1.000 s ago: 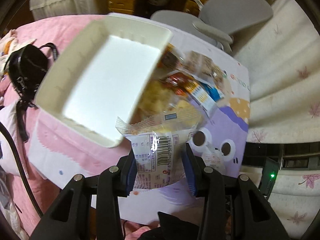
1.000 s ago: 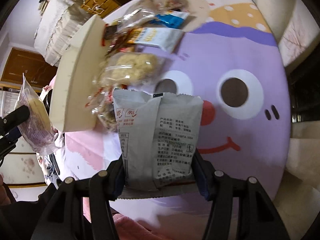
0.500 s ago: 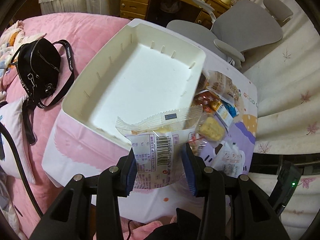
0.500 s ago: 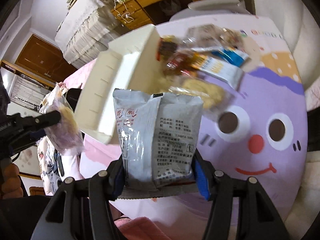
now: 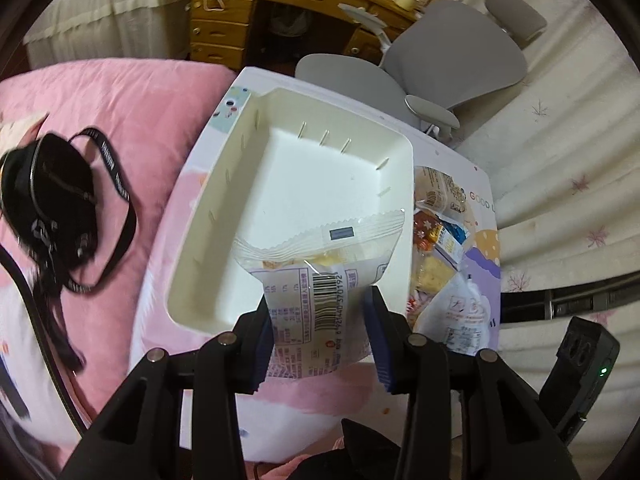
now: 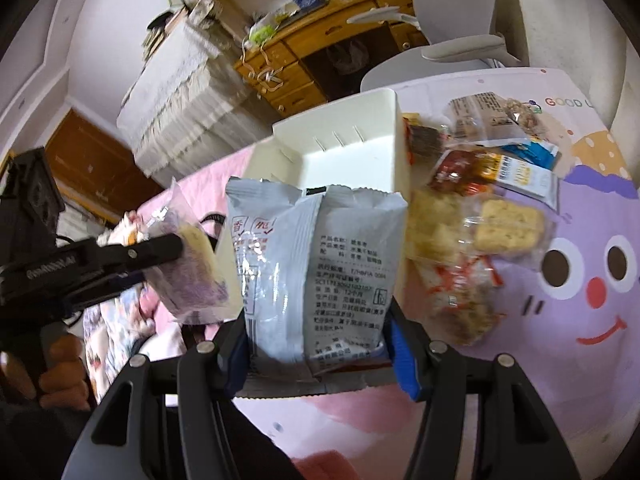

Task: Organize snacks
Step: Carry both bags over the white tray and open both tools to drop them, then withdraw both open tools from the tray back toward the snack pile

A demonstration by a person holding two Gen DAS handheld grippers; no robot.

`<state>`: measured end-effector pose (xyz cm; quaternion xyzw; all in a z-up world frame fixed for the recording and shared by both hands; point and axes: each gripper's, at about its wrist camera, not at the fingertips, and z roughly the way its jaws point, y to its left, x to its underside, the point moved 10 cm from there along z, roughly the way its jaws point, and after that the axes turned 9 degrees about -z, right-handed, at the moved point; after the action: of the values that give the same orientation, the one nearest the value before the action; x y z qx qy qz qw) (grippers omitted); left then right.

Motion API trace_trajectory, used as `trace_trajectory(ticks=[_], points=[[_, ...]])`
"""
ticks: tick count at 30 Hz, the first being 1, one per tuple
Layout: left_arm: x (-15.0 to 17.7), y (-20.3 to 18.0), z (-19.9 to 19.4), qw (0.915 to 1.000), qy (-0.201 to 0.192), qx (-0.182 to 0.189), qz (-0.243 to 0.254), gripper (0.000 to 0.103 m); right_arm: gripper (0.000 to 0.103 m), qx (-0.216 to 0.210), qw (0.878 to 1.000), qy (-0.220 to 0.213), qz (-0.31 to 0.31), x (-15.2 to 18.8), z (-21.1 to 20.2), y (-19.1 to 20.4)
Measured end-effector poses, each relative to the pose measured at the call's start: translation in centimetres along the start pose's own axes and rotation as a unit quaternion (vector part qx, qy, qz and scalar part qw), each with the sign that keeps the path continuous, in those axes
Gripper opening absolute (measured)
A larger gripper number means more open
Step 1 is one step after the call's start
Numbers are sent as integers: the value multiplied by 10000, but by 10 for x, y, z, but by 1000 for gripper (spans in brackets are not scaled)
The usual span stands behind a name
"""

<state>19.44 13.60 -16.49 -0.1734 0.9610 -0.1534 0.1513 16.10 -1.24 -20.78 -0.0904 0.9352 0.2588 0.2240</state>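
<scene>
Tray lies empty at centre frame, so the left gripper, fingers clenched on a clear packet, and the right gripper, gripping a grey bag, should each lower inside before letting go, one packet beside the other.

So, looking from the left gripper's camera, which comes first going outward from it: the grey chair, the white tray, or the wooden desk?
1. White tray, just beyond the left gripper, under the snack packet it holds.
2. Grey chair, past the tray's far edge, upper right.
3. Wooden desk, farthest, along the top.
</scene>
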Motion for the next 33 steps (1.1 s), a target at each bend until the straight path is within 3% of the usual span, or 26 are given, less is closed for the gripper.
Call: trace_trajectory(ticks=[7,11,13,15,33], points=[[-22,18,-1,9981,86,223,573,41,59,92,9968,-645,453,-19,17,29],[-28,23,0,9944,119,148,1037,44,60,197,9946,-825,607,-24,28,37],[-29,26,2,9932,163,83,1148,64,64,359,9944,-710,692,-21,38,36],[-29,26,2,9925,146,105,1211,69,74,404,9946,-540,785,-15,47,35],[-5,18,10,9897,360,95,1381,72,74,817,9919,-288,925,15,44,9]])
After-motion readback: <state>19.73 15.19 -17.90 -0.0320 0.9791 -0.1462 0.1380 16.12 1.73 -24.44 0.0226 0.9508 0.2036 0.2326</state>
